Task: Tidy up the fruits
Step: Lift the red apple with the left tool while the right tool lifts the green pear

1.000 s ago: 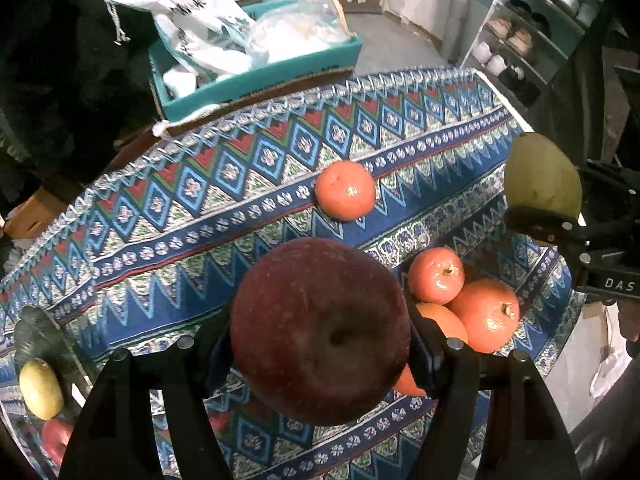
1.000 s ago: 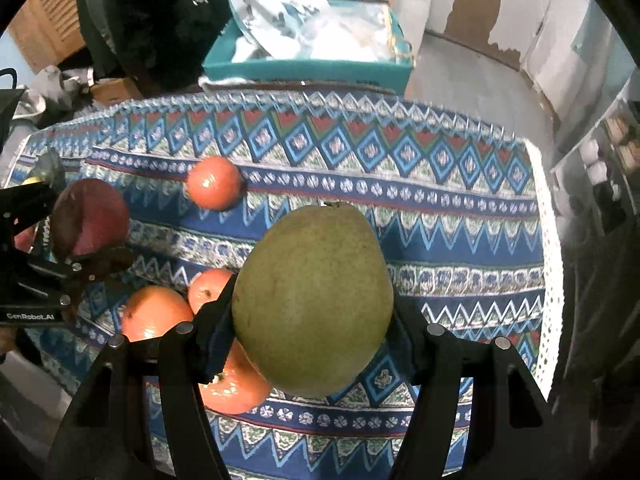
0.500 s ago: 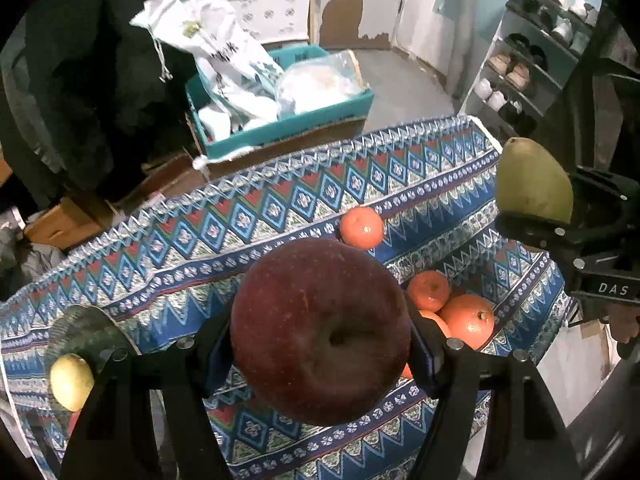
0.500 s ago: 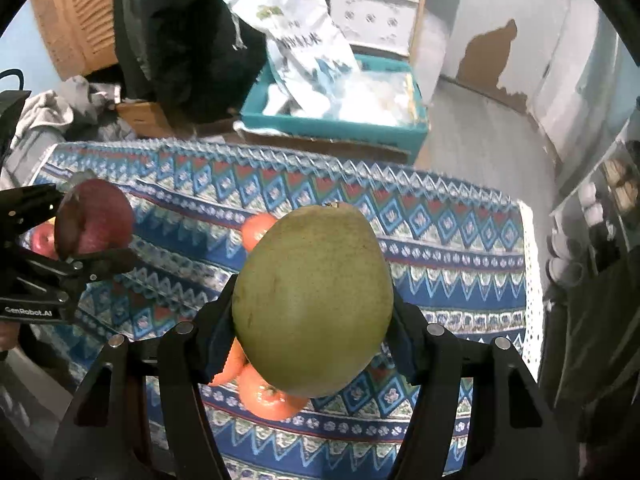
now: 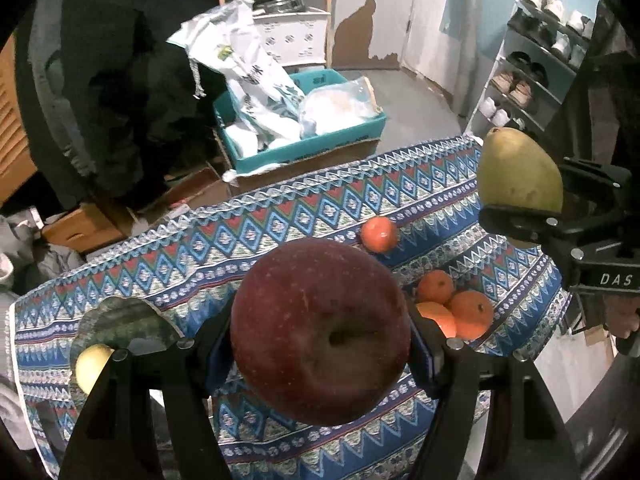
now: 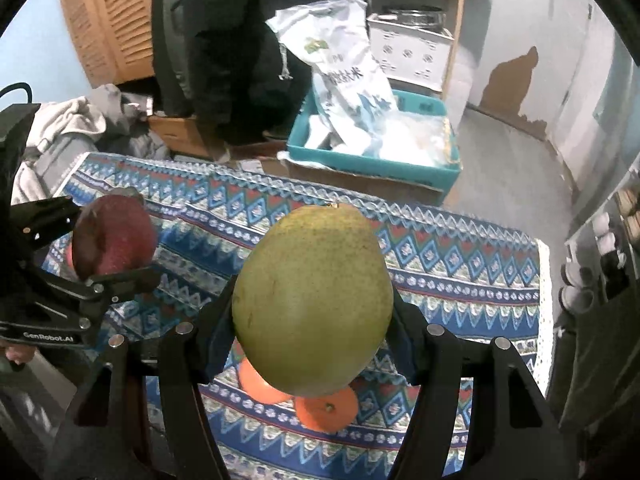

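Note:
My left gripper (image 5: 320, 340) is shut on a dark red apple (image 5: 320, 332), held high above the patterned tablecloth (image 5: 280, 232). My right gripper (image 6: 314, 320) is shut on a large green pear (image 6: 314, 300); in the left wrist view this pear (image 5: 518, 168) appears at the right. The red apple (image 6: 112, 236) shows at the left of the right wrist view. One orange (image 5: 379, 234) lies alone on the cloth, and three oranges (image 5: 470, 314) cluster near the right edge. A dark plate (image 5: 120, 324) at the left holds a yellow fruit (image 5: 94, 364).
Beyond the table, a teal box (image 5: 304, 144) holds white bags. A person in dark clothes (image 5: 120, 80) stands behind the table. A shoe rack (image 5: 532, 72) is at the right, a wooden shelf (image 6: 404, 40) at the back.
Both grippers have risen with their fruit, so the table looks smaller and farther below. More of the room behind has come into view. The grips are unchanged.

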### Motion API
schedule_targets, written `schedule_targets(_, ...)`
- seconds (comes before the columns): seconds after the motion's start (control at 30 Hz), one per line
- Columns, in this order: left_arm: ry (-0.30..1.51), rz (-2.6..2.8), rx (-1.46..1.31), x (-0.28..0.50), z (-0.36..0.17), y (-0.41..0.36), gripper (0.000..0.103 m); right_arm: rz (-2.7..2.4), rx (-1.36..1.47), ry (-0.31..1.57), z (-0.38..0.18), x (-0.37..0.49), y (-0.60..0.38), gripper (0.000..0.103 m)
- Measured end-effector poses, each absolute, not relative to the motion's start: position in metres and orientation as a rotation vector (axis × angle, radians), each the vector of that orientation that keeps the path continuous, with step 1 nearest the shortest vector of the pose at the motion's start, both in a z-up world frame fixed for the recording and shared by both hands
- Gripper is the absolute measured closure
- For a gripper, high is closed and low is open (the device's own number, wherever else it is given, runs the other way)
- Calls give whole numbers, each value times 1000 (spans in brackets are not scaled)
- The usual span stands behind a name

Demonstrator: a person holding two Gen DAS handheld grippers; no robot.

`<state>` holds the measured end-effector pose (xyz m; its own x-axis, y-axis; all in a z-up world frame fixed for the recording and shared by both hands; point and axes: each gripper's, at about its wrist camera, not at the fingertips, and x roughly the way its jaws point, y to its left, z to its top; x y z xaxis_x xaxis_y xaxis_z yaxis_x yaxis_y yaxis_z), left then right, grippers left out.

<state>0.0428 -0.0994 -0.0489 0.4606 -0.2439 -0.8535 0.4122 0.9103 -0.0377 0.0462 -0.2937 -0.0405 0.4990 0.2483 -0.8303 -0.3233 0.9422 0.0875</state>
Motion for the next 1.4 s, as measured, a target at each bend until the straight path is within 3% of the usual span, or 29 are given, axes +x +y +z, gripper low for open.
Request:
schedule_targets(0.57, 1020, -313, 95, 32, -46, -24, 30, 488, -98, 993, -32, 56, -218, 38)
schedule_targets(1.4, 1101, -193, 20, 18, -101, 81, 30, 698, -141, 1069, -58, 81, -67, 38)
